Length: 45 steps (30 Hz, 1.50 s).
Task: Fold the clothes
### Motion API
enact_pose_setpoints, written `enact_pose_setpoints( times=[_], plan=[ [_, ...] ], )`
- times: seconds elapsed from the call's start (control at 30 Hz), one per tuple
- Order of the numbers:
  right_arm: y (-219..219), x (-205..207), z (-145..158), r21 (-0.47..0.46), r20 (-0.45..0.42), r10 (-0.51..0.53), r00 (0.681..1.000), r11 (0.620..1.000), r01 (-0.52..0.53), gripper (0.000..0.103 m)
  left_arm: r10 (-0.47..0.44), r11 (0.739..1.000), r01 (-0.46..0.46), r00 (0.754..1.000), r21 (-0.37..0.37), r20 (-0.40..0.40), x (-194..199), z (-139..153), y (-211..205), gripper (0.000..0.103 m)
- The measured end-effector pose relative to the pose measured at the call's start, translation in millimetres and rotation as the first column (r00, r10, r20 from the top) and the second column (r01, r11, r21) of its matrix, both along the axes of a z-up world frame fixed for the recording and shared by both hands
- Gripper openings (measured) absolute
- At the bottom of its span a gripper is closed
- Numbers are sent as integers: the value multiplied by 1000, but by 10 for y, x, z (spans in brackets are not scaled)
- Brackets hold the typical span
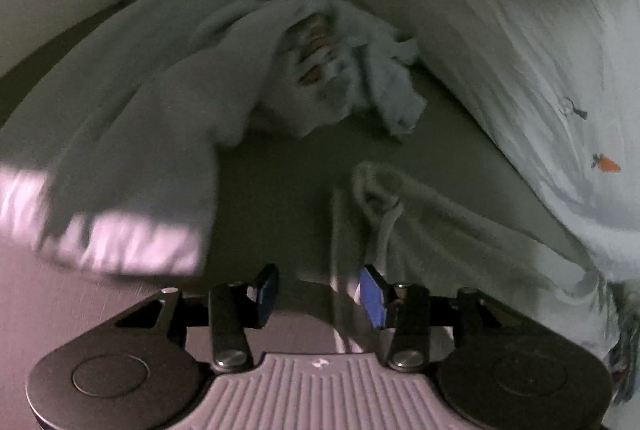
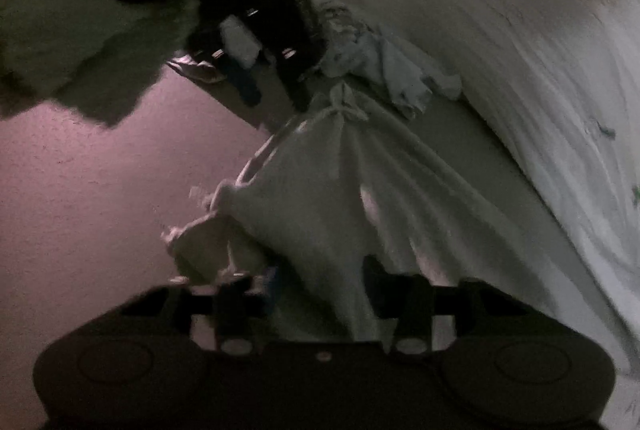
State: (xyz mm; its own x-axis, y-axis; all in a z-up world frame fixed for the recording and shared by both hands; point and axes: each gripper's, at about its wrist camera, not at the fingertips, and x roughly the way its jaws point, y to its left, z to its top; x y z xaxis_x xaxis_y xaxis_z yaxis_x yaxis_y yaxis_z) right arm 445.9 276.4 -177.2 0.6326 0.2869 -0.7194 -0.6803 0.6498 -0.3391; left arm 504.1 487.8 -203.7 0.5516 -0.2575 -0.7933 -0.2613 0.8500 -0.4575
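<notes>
1. Left gripper [image 1: 318,296]: jaws spread, blue pads apart. A thin strip of pale fabric runs between them, but they do not close on it.
2. Right gripper [image 2: 320,288]: a fold of the white garment [image 2: 352,190] lies between the jaws and is drawn taut from them. Pinching the garment, as far as the dim, blurred right wrist view allows.
3. White garment: stretched from the right gripper up to a knotted drawstring [image 2: 340,106] at its far end. In the left wrist view its waistband loop [image 1: 380,190] lies just ahead of the left gripper.
4. Crumpled pale blue clothes [image 1: 320,62] lie further back, against a white sheet with a carrot print [image 1: 606,163].
5. Supporting surface [image 1: 280,170]: flat, dull green-grey; its nature cannot be told.
</notes>
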Motion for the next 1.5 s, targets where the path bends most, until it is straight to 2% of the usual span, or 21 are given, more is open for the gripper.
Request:
enact_pose_setpoints(
  times=[0.03, 0.17, 0.27, 0.37, 0.5, 0.57, 0.6, 0.63, 0.7, 0.77, 0.8, 0.87, 0.9, 0.93, 1.07, 1.17, 1.27, 1.5],
  plan=[
    [18, 20, 15, 5, 7, 5, 1000, 1000, -5, 2, 10, 1000, -10, 1000, -9, -2, -65, 5, 21, 47],
    [65, -124, 236, 33, 33, 49, 998, 998, -50, 1, 24, 1000, -24, 999, 9, 29, -269, 147, 71, 47],
    [126, -362, 419, 41, 61, 90, 994, 995, -92, 1, 36, 999, -37, 997, 12, 68, -399, 295, 96, 54],
    [148, -486, 374, 25, 45, 121, 992, 992, -122, 1, 35, 999, -37, 996, 31, 84, -501, 373, 45, 58],
    [172, -393, 103, 24, -68, 82, 994, 996, -80, 3, -4, 997, 0, 999, 81, 49, -532, 283, -157, 61],
    [151, -365, 71, 41, -93, 43, 995, 998, -39, 8, -30, 995, 27, 999, 96, 30, -547, 223, -283, 61],
    [95, -383, 137, 83, -102, 26, 994, 996, -18, 21, -43, 994, 41, 999, 106, 23, -552, 200, -348, 62],
    [24, -412, 214, 129, -112, 10, 994, 992, 4, 39, -55, 992, 52, 998, 117, 20, -557, 190, -408, 62],
    [-181, -473, 370, 215, -124, -25, 992, 975, 52, 49, -75, 988, 72, 997, 136, 17, -562, 181, -526, 62],
    [-395, -490, 449, 237, -121, -90, 989, 964, 117, 48, -92, 986, 88, 996, 142, 19, -574, 193, -640, 62],
    [-518, -498, 458, 229, -115, -130, 985, 961, 153, 44, -99, 986, 95, 995, 141, 24, -571, 202, -699, 62],
    [-811, -471, 441, 217, -119, -217, 969, 946, 239, 24, -120, 984, 114, 992, 137, 36, -542, 214, -827, 62],
    [-984, -436, 426, 217, -131, -268, 955, 932, 291, 10, -134, 982, 127, 990, 141, 41, -520, 223, -897, 62],
    [-1174, -370, 413, 226, -153, -321, 935, 909, 349, 7, -149, 979, 141, 988, 149, 45, -486, 231, -976, 62],
    [-1859, -74, 399, 270, -204, -500, 842, 797, 539, 7, -185, 968, 173, 981, 183, 50, -322, 209, -1265, 62],
    [-2258, 234, 389, 271, -191, -567, 801, 754, 598, 7, -172, 960, 159, 984, 229, 39, -164, 132, -1413, 62],
    [-2475, 712, 271, 268, -210, -572, 793, 746, 610, 8, -135, 960, 120, 990, 254, 40, -70, 80, -1469, 66],
    [-2597, 1763, -117, 235, -249, -514, 821, 790, 566, 8, -49, 965, 33, 997, 262, 53, 89, 70, -1454, 69]
  ],
)
